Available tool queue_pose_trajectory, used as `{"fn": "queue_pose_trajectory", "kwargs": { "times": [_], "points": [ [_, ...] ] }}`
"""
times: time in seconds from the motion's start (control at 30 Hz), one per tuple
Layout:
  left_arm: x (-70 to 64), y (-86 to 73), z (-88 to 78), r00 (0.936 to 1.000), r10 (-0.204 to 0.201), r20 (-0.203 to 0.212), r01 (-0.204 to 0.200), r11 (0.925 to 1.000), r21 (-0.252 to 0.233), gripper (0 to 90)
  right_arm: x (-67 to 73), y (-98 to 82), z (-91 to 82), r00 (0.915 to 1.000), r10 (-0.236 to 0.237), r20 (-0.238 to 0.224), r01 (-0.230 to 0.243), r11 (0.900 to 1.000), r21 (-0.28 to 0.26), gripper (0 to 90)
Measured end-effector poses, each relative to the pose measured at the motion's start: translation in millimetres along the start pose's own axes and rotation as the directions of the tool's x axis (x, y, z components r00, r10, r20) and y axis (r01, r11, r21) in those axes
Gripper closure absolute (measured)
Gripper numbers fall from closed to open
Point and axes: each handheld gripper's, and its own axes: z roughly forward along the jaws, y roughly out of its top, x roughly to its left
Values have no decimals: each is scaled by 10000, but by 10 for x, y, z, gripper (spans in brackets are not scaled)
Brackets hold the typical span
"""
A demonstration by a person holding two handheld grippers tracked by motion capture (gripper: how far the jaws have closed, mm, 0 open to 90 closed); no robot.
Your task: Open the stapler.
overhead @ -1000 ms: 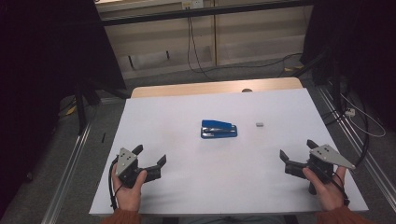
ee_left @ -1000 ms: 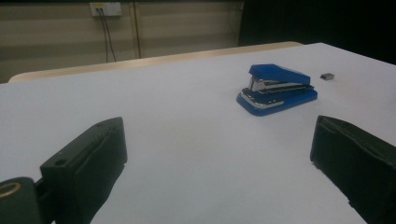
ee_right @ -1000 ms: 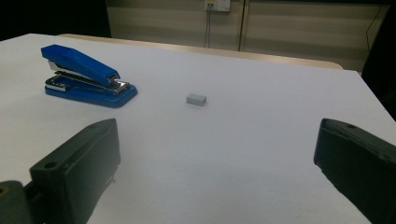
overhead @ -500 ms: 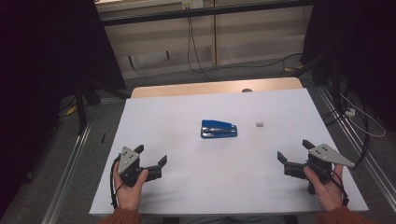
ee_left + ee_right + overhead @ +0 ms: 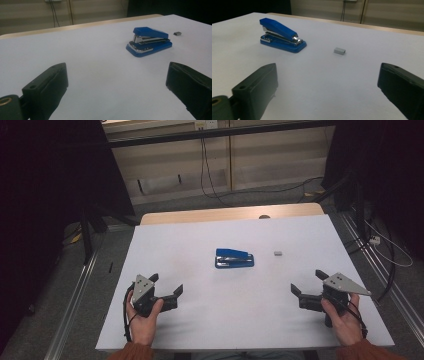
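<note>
A blue stapler (image 5: 234, 258) lies in the middle of the white table (image 5: 210, 320), also seen as the stapler (image 5: 149, 41) and the stapler (image 5: 281, 35). A small grey block of staples (image 5: 278, 253) rests just right of it, shown as the block (image 5: 339, 51) and the block (image 5: 177, 33). My left gripper (image 5: 166, 284) is held low near the front left, open and empty. My right gripper (image 5: 308, 282) hovers near the front right, open, nothing between its jaws. Both stand well short of the stapler.
The table's wooden far edge (image 5: 230, 214) shows behind the white sheet. Cables (image 5: 202, 165) hang at the back wall. Metal rails (image 5: 75, 295) run along the floor on both sides.
Both hands have shifted only slightly; the right gripper edged a little toward the left. The stapler and staple block have not moved.
</note>
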Motion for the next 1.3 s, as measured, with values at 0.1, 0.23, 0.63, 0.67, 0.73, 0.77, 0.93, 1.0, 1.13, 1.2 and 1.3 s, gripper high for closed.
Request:
{"fn": "queue_pose_trajectory", "kwargs": {
  "times": [0.1, 0.23, 0.63, 0.67, 0.73, 0.77, 0.93, 1.0, 1.13, 1.2, 1.3],
  "points": [
    [-25, 6, 6, 9993, 140, 333, -146, 9997, 181, 43, 38, -1, 21, 9992, -371, 138, 368, 9991, 231, 66],
    [-60, 14, 18, 9971, 312, 698, -335, 9990, 311, 49, 78, 9, 29, 9993, -227, -288, 233, 9996, 182, 37],
    [-117, 28, 138, 9886, 489, 1424, -603, 9952, 770, 73, 228, 21, 171, 9923, -10, -1241, 92, 9978, 656, 27],
    [-117, 28, 138, 9886, 489, 1424, -603, 9952, 770, 73, 228, 21, 171, 9923, -10, -1241, 92, 9978, 656, 27],
    [-140, 32, 159, 9872, 569, 1489, -691, 9946, 775, 73, 267, 33, 197, 9899, -278, -1394, 383, 9966, 733, 34],
    [-152, 35, 166, 9871, 565, 1497, -687, 9946, 779, 72, 282, 51, 211, 9889, -319, -1453, 411, 9973, 608, 34],
    [-174, 50, 225, 9769, 654, 2035, -850, 9924, 887, 69, 272, 53, 258, 9872, -247, -1573, 359, 9970, 690, 58],
    [-189, 49, 241, 9764, 668, 2052, -856, 9928, 842, 68, 268, 51, 293, 9858, -249, -1661, 377, 9965, 741, 73],
    [-217, 60, 303, 9794, 521, 1953, -712, 9932, 922, 61, 280, 65, 360, 9832, -200, -1813, 349, 9962, 792, 58],
    [-223, 69, 319, 9787, 508, 1989, -692, 9938, 867, 61, 309, 85, 380, 9827, -302, -1827, 445, 9962, 746, 64],
    [-219, 63, 336, 9884, 172, 1506, -320, 9948, 967, 38, 359, 132, 415, 9776, -146, -2097, 303, 9969, 721, 51]
  ]
}}
